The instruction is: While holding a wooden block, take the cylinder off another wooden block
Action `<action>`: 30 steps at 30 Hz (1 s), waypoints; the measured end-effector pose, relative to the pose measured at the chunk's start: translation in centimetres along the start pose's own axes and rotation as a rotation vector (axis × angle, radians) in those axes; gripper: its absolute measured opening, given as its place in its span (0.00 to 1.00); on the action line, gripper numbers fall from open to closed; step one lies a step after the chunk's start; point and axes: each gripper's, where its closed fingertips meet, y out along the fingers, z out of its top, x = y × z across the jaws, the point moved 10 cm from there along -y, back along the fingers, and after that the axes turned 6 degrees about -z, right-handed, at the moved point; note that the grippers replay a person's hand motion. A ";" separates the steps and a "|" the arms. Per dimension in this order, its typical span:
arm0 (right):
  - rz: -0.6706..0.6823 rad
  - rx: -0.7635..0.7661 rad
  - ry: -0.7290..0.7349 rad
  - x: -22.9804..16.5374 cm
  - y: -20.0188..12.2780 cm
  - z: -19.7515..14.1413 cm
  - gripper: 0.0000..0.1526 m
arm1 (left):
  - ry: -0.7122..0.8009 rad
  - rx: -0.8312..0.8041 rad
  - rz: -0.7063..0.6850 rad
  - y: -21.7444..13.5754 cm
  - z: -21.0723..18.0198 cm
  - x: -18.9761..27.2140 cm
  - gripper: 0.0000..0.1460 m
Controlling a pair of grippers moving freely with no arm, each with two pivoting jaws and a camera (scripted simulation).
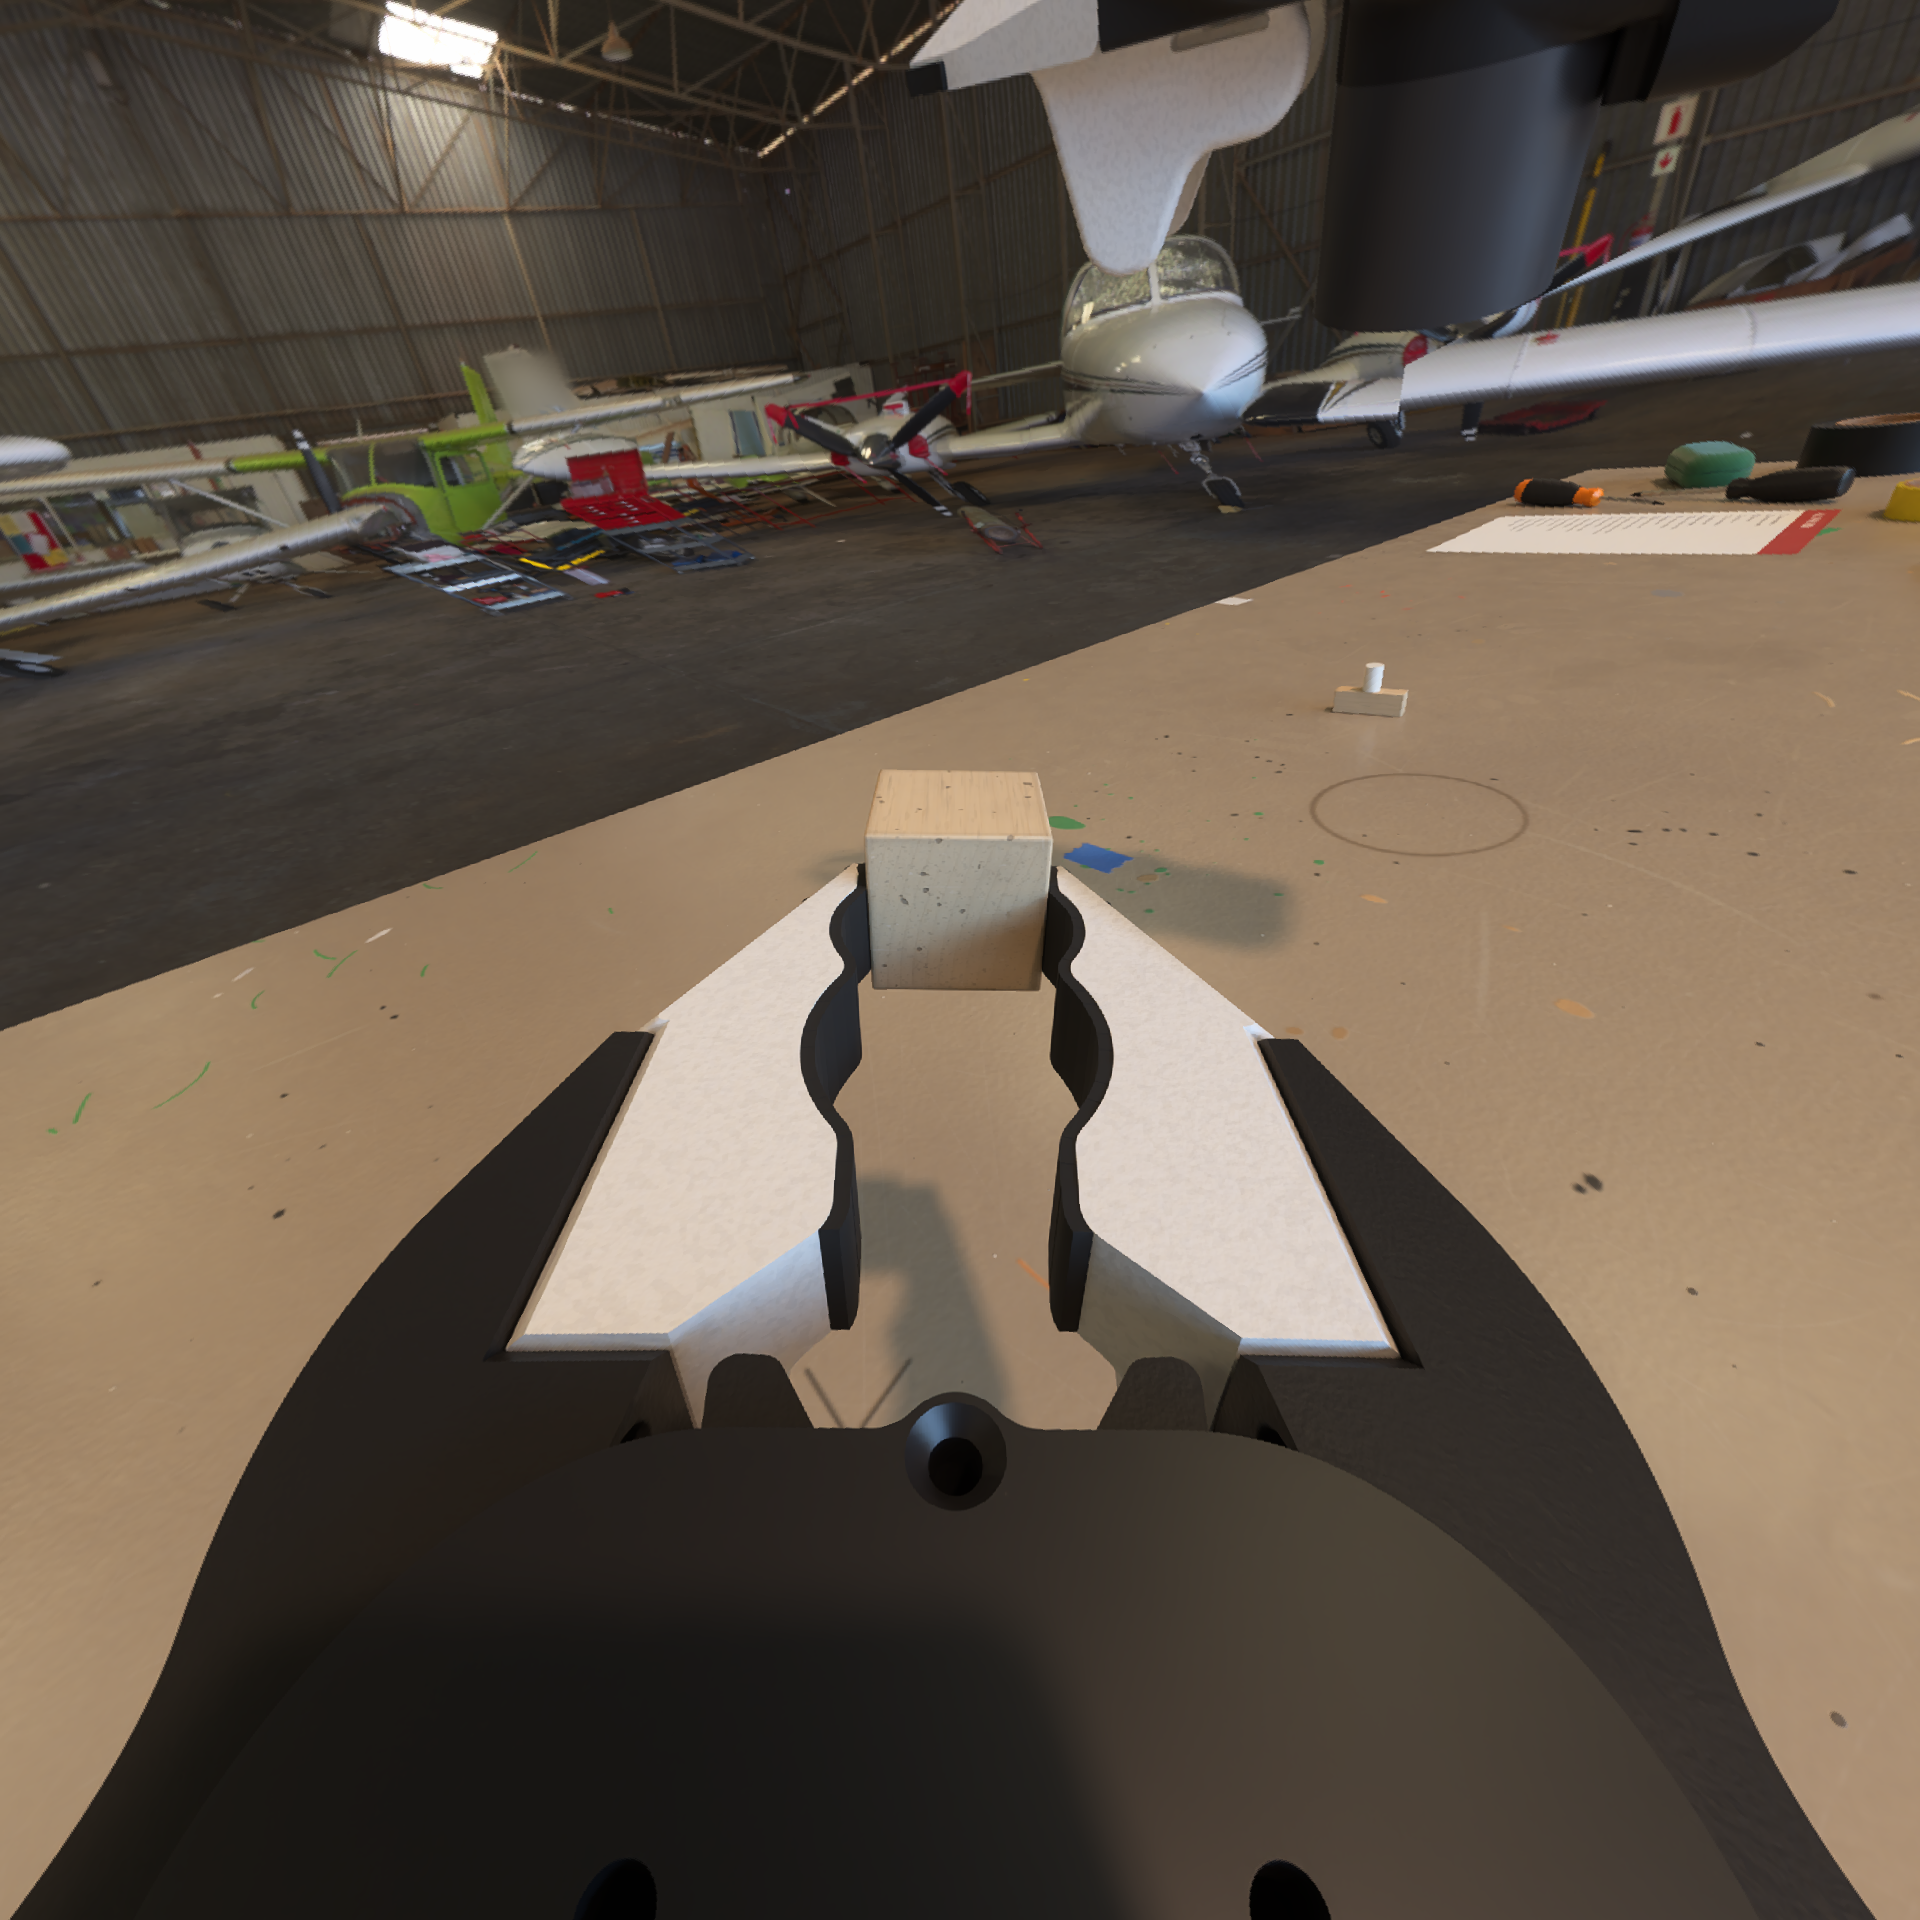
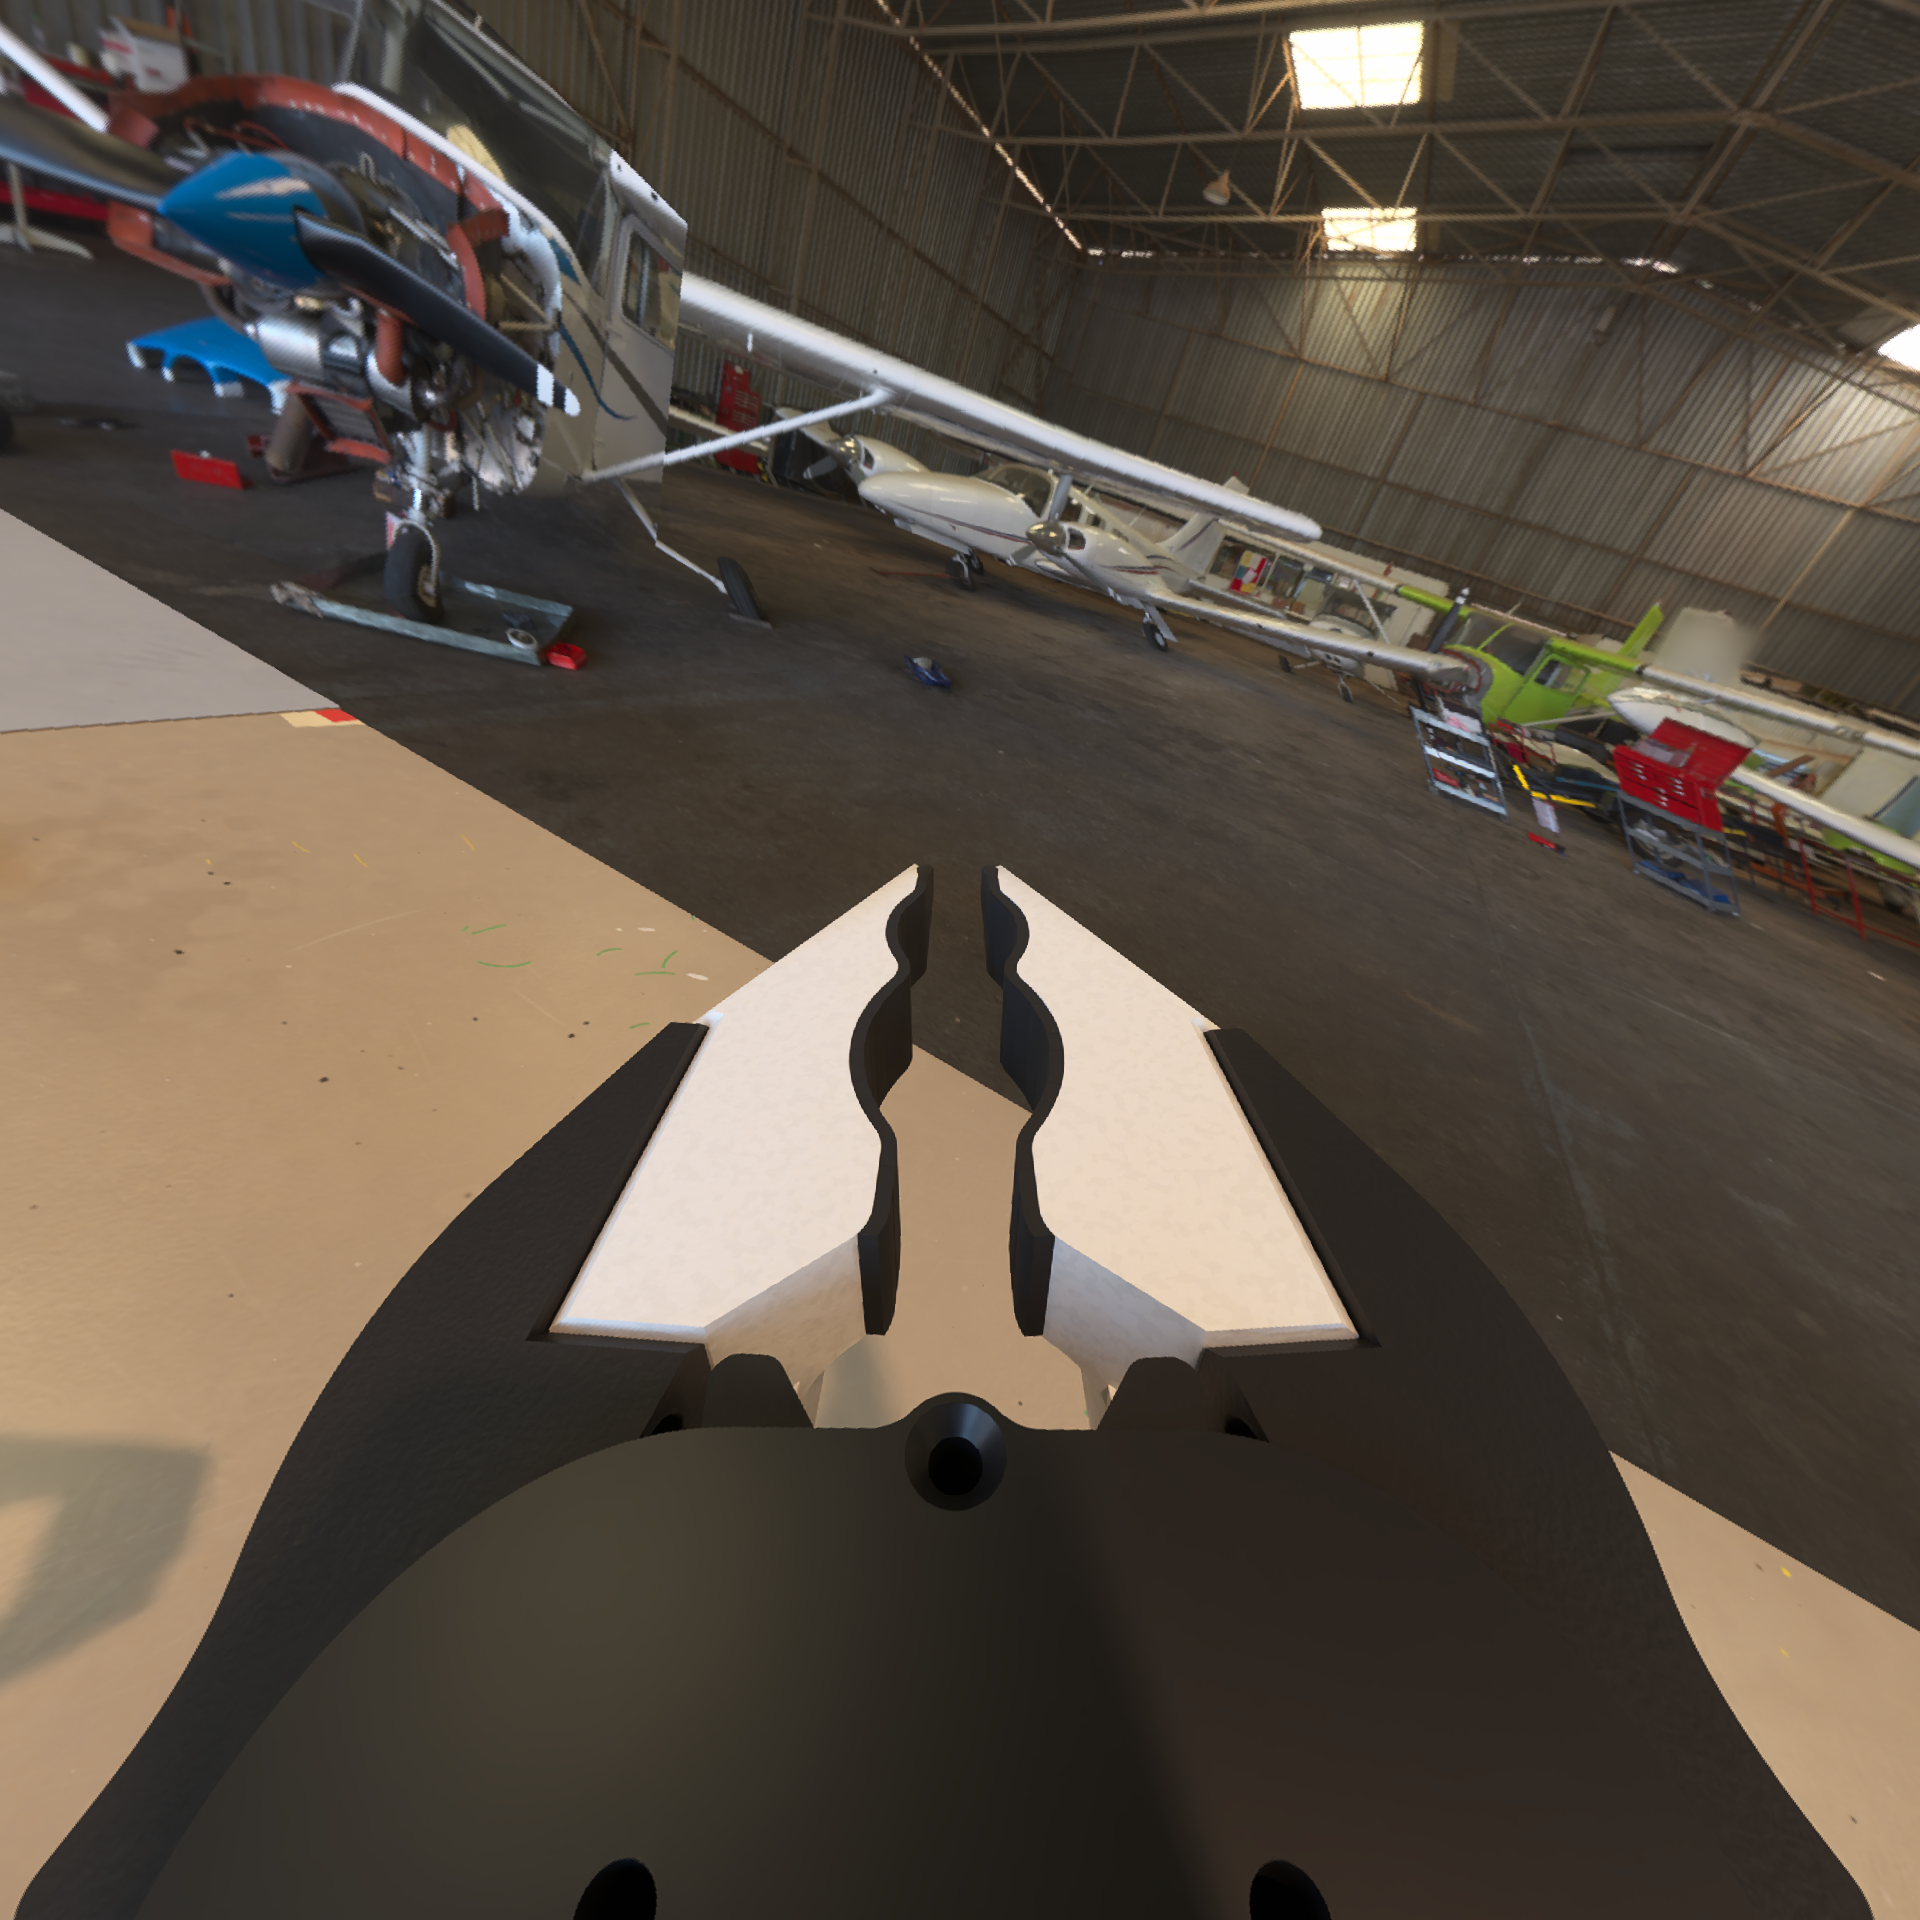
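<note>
My left gripper (image 1: 956,914) is shut on a pale wooden cube (image 1: 951,831), held at the fingertips just above the tan table (image 1: 1558,1039). Farther off to the right, a small white cylinder (image 1: 1374,677) stands upright on a flat wooden block (image 1: 1369,703). My right gripper (image 2: 956,883) is empty, with its jaws almost together and only a narrow slit between them. It hangs over the table's edge and points at the hangar floor. In the left wrist view its white finger (image 1: 1132,156) and black body show at the top, high above the table.
A white sheet of paper (image 1: 1621,533), an orange-handled tool (image 1: 1553,492), a black-handled tool (image 1: 1792,484), a green object (image 1: 1709,462) and a black roll (image 1: 1870,442) lie at the far right. The table edge (image 1: 727,779) runs diagonally. A faint ring mark (image 1: 1418,814) is near the block.
</note>
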 end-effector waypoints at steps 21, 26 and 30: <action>0.091 0.056 0.006 -0.6 -3.3 0.6 0.02 | -0.015 0.004 0.200 -1.5 1.0 -2.5 0.22; 0.202 0.041 -0.012 -1.9 -9.1 -0.7 0.05 | -0.053 0.029 0.230 -2.3 1.3 -3.3 0.22; 0.251 -0.013 0.014 -2.4 -14.6 -2.5 0.09 | -0.066 0.021 0.220 -2.2 1.1 -3.1 0.22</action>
